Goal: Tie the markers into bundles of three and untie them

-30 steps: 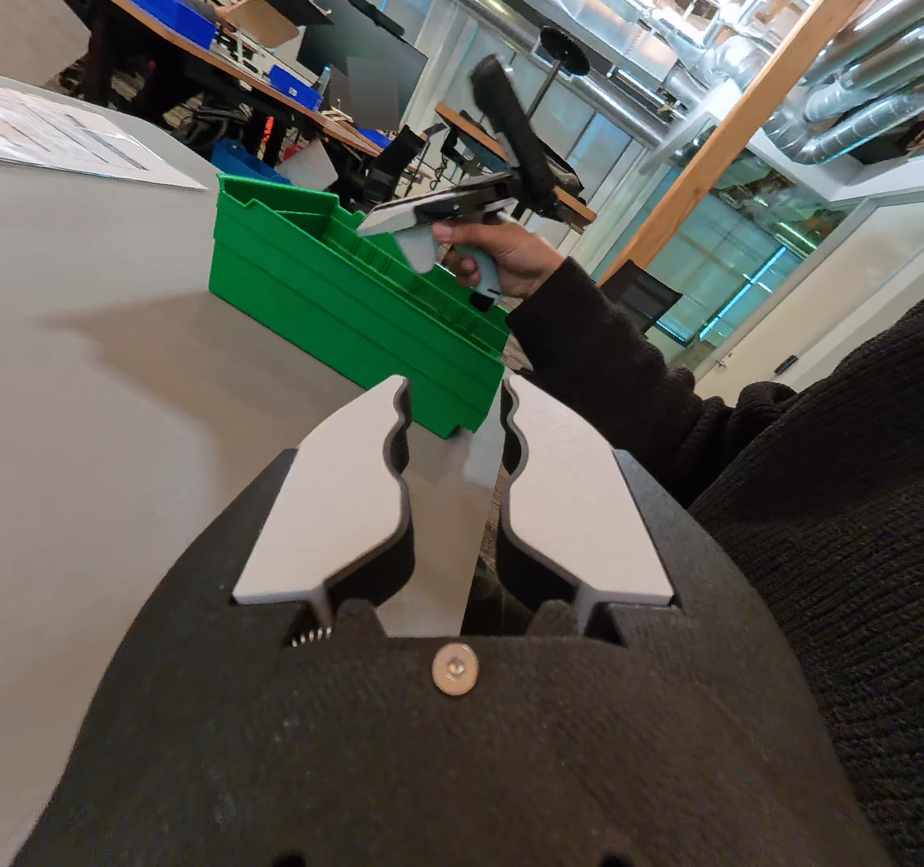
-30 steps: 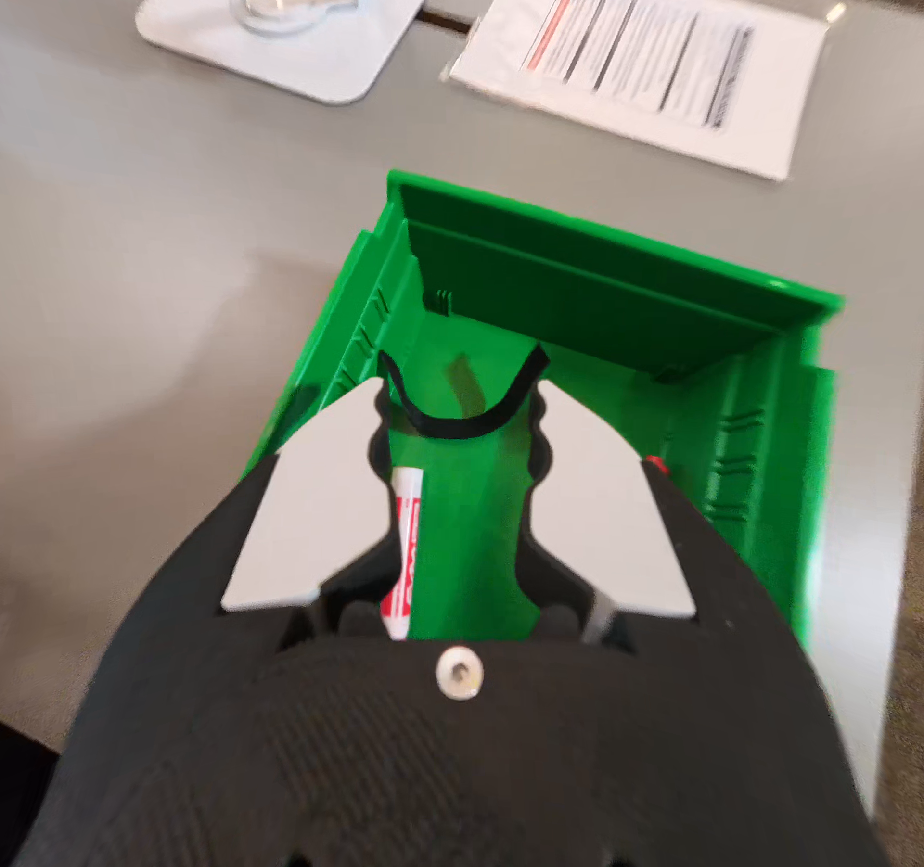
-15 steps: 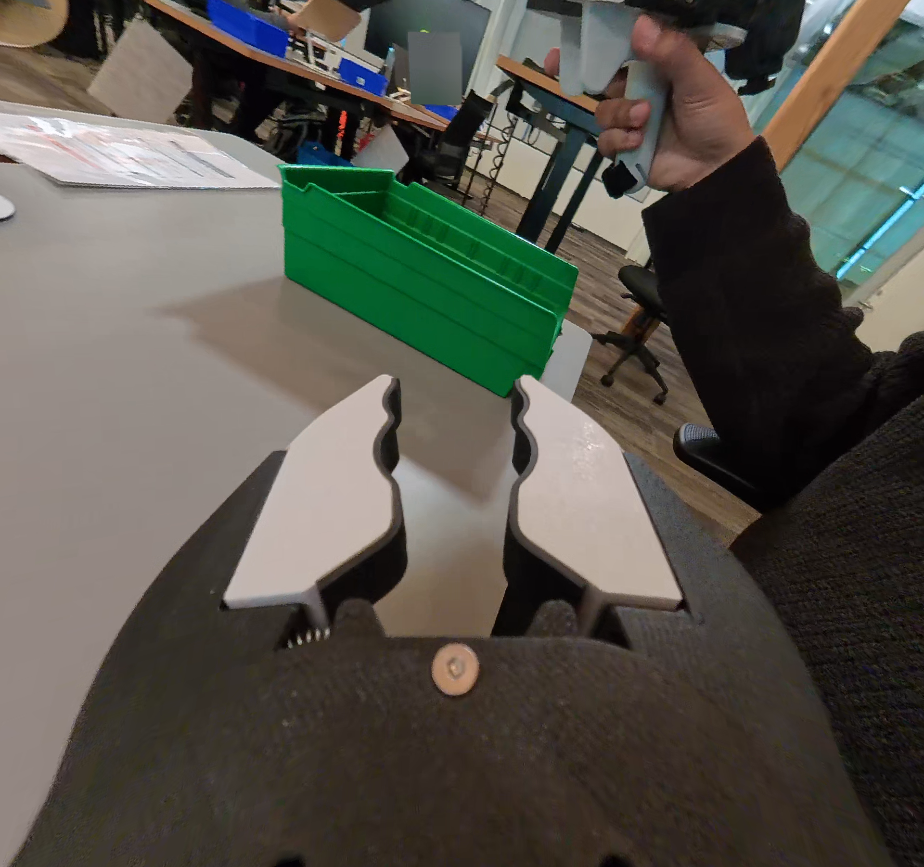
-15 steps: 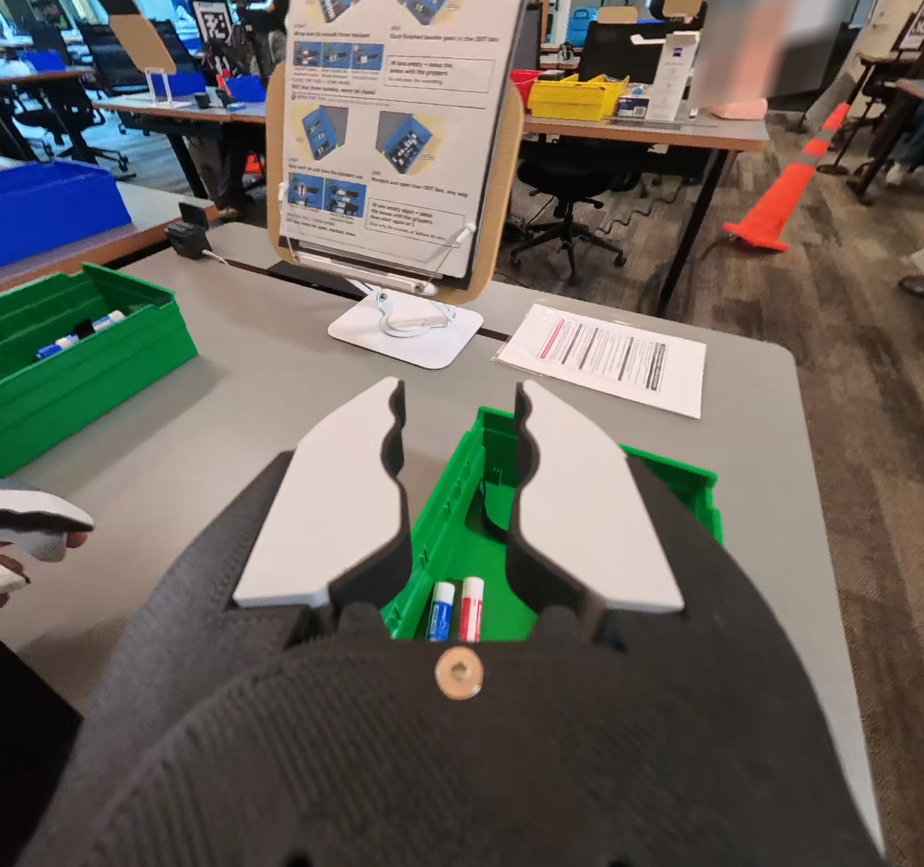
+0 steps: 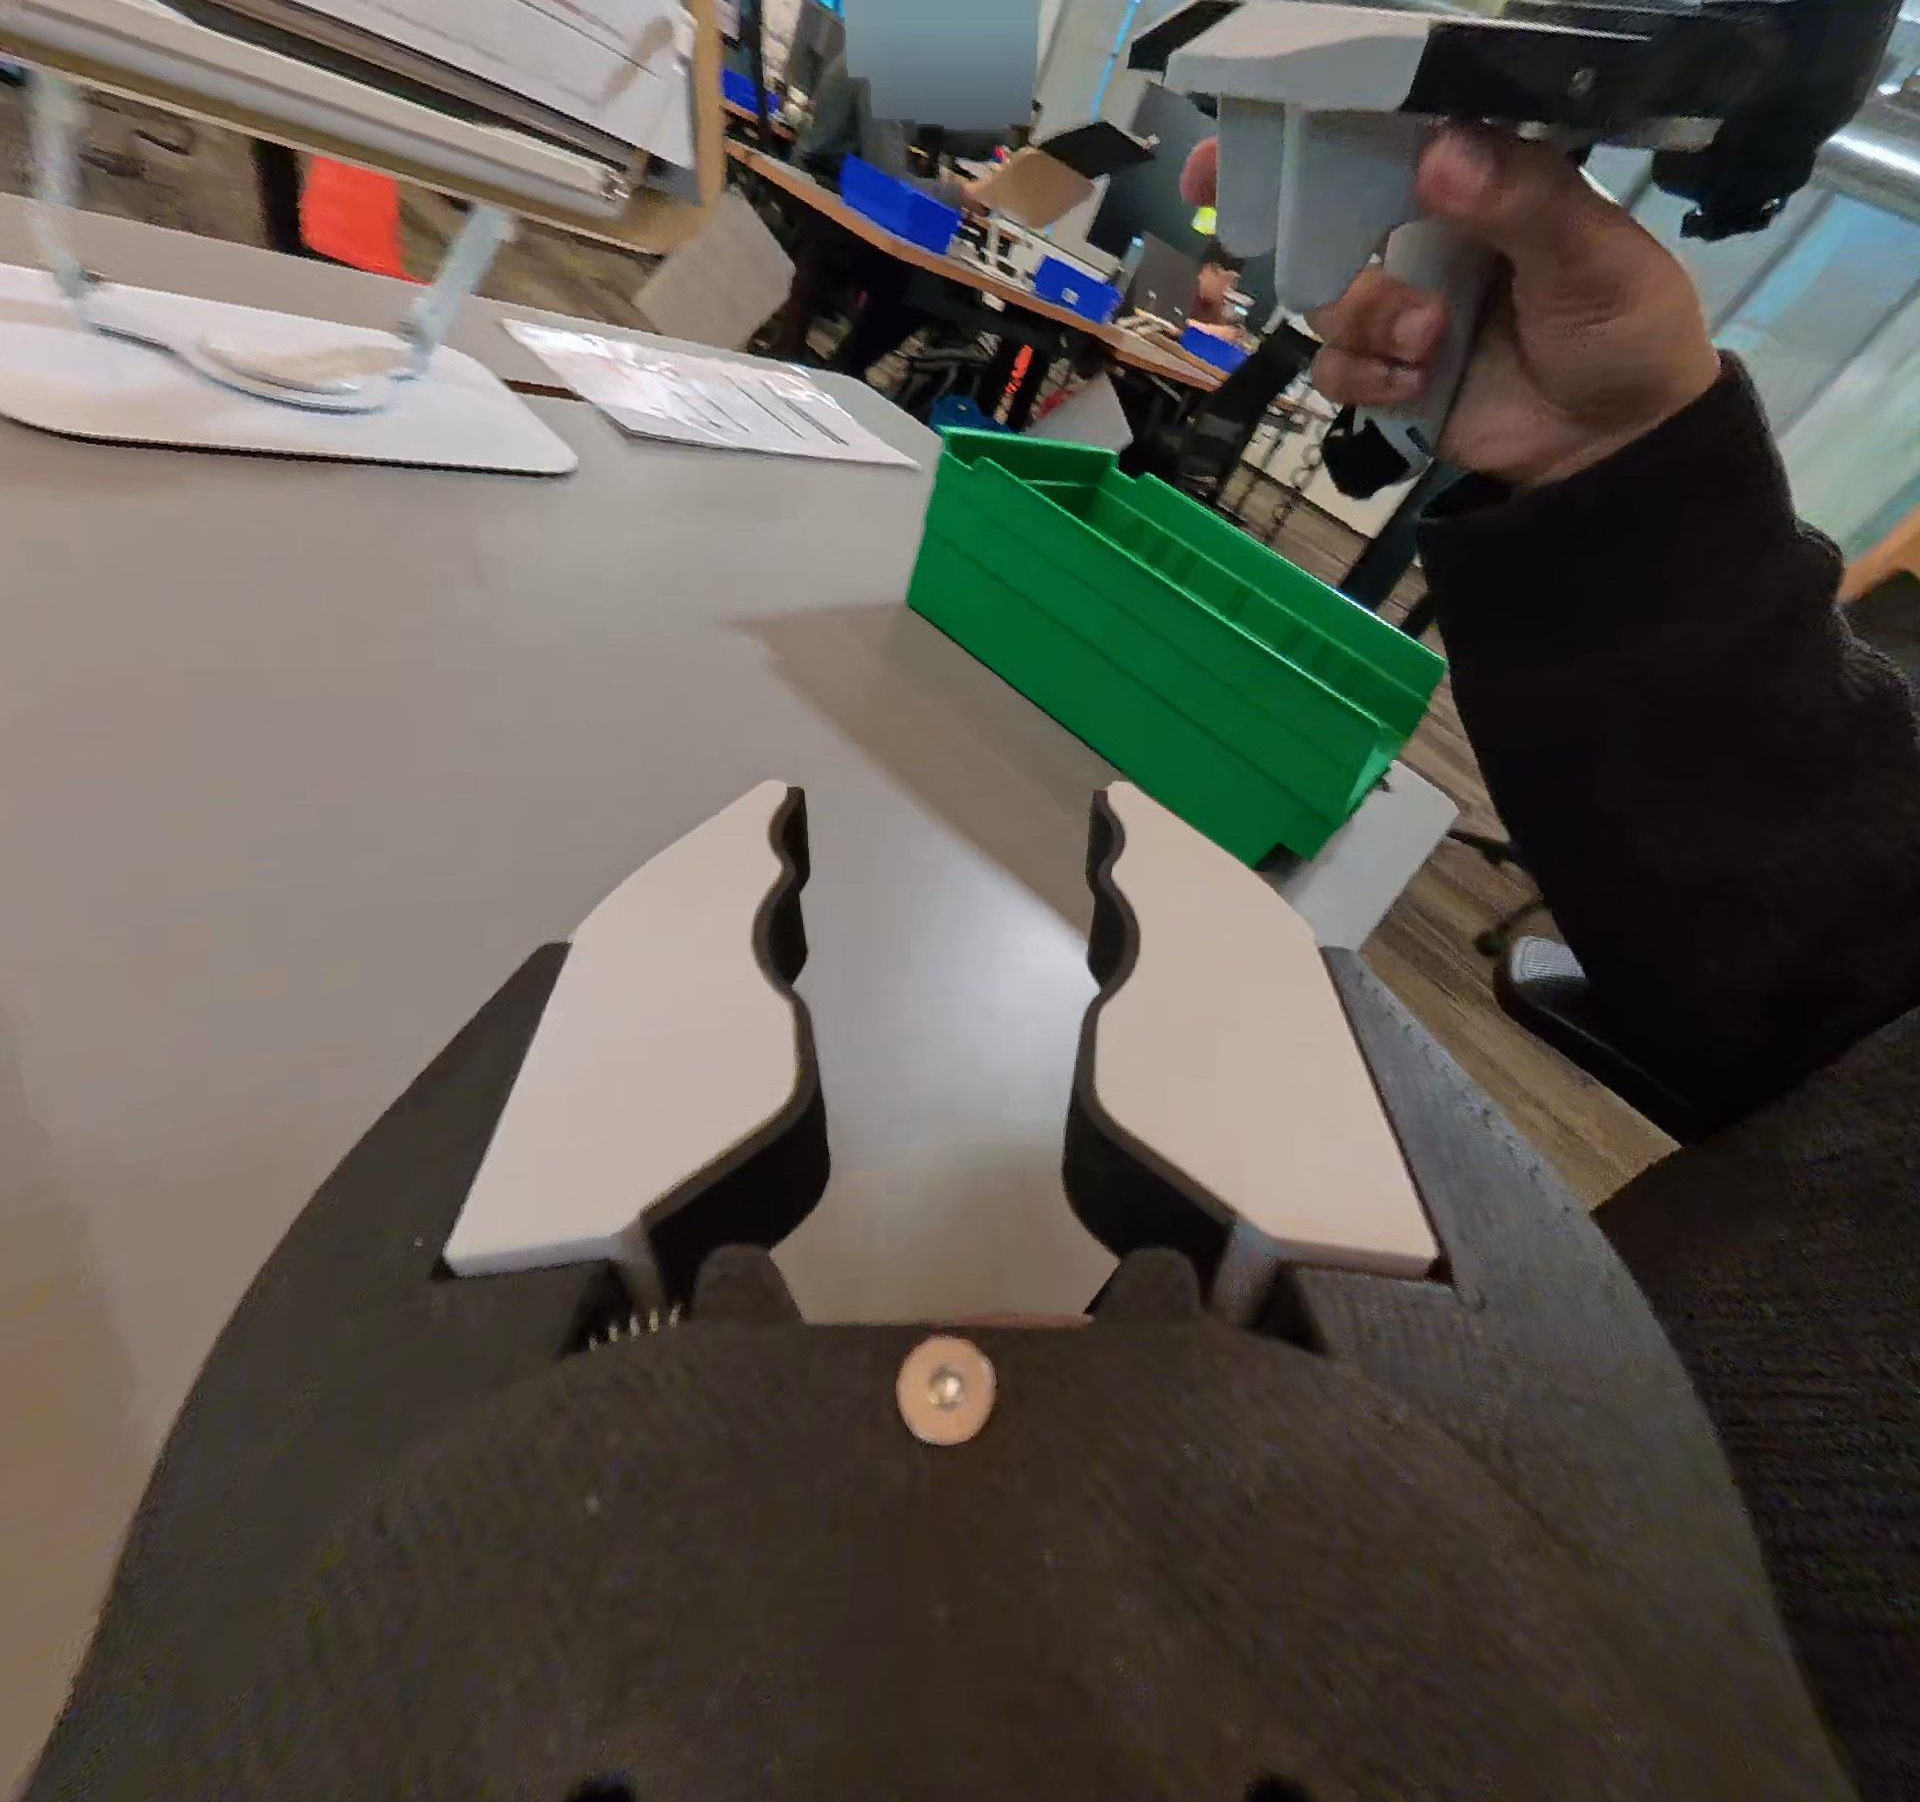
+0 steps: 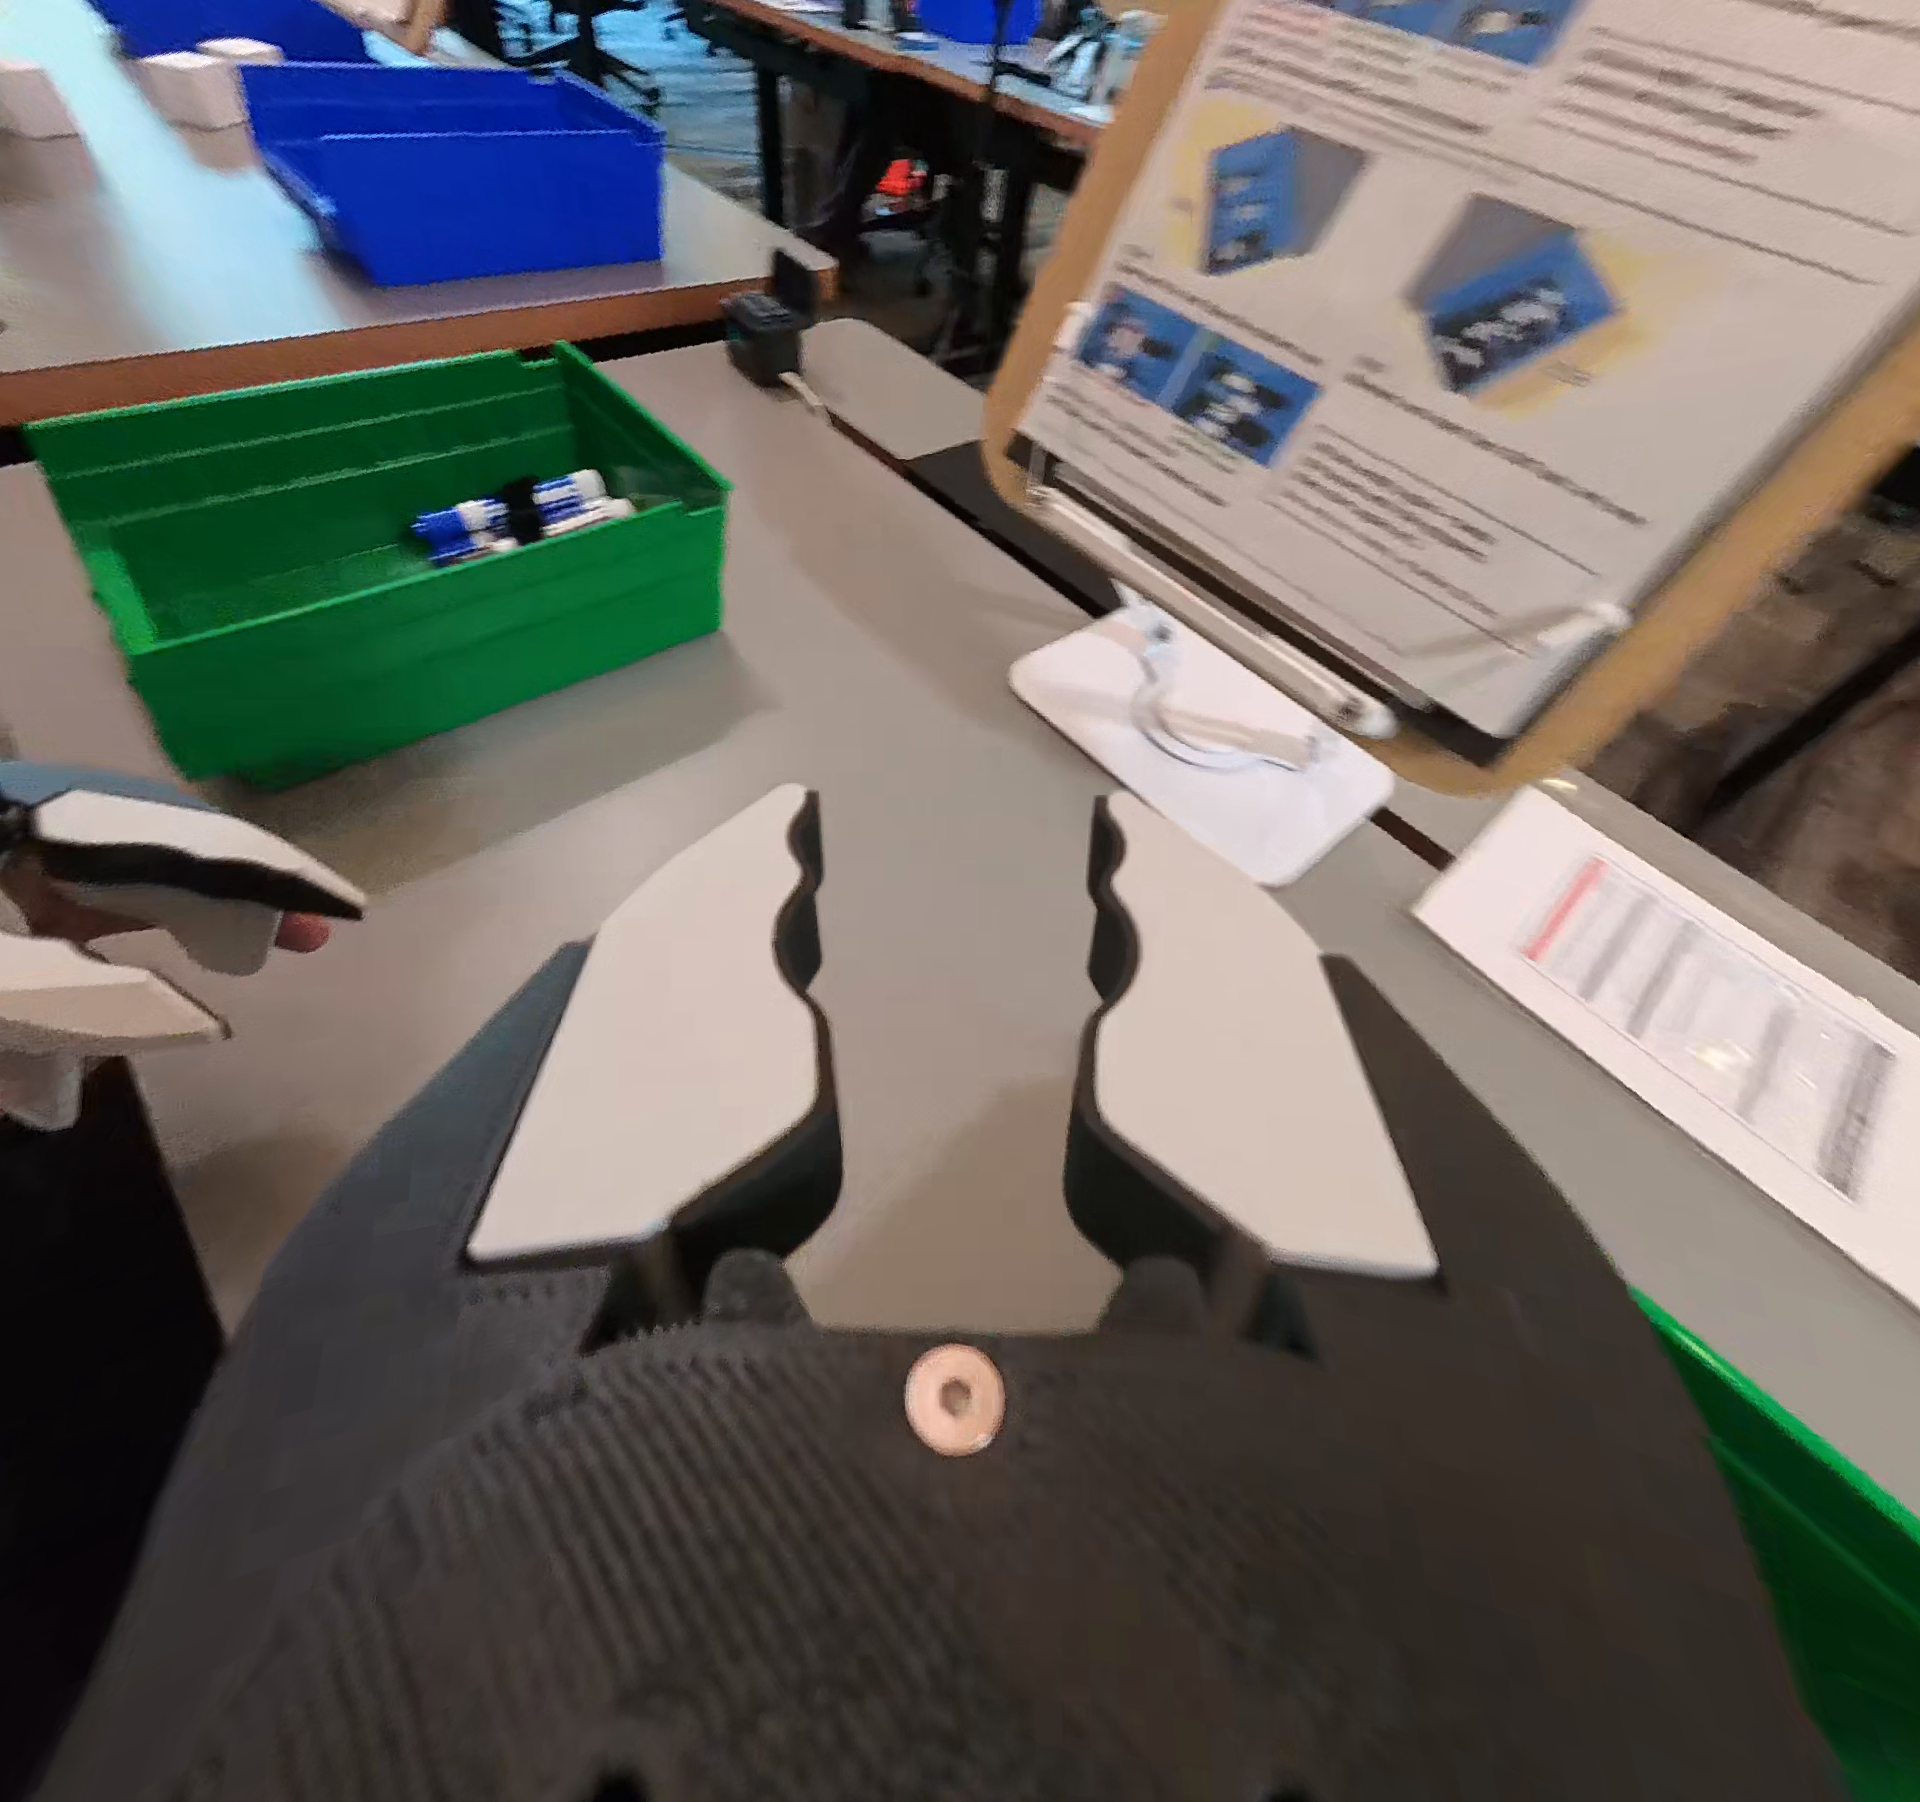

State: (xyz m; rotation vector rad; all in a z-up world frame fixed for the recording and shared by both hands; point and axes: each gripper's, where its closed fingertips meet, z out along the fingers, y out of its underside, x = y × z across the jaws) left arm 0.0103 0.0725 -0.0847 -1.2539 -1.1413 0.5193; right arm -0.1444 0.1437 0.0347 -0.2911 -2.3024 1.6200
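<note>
Both jaws gape, gripping nothing: left gripper [image 5: 945, 817] and right gripper [image 6: 951, 822] hover over bare grey table [image 6: 914, 609]. Green bin [image 6: 416, 672] of markers [image 6: 520, 516] at ten o'clock; printed instruction board [image 6: 1507, 298], blurred, at two.

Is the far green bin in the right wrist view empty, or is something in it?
Not empty. The green bin holds a small bundle of blue-and-white markers lying near its far right corner.
</note>
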